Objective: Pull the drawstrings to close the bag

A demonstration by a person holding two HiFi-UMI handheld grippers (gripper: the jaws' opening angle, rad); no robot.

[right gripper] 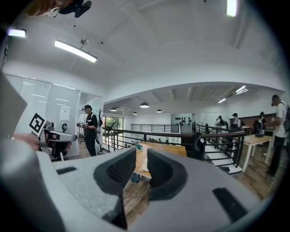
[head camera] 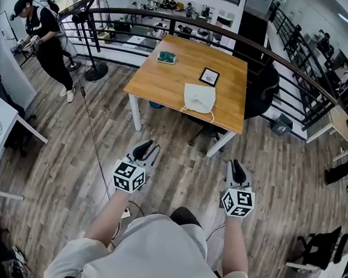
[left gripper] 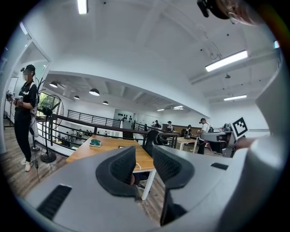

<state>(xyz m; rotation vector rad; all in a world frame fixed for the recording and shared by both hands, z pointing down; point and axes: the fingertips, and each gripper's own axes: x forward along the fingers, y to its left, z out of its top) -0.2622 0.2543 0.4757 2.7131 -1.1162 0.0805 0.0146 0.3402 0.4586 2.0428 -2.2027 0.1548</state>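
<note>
Bag point(head camera: 199, 98) lies by the table's point(head camera: 166, 81) near edge, strings point(head camera: 212, 117) facing us, handy for pulling. Left gripper point(head camera: 146, 146) and right gripper point(head camera: 236, 167) hang well short, jaws apart, empty.

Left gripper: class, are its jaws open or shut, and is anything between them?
Open: the left gripper shows a clear gap between its pads, with nothing held there.

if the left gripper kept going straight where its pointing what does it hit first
The left gripper points across the floor at the wooden table: most likely its near edge or front leg first, though depth is hard to judge.
</note>
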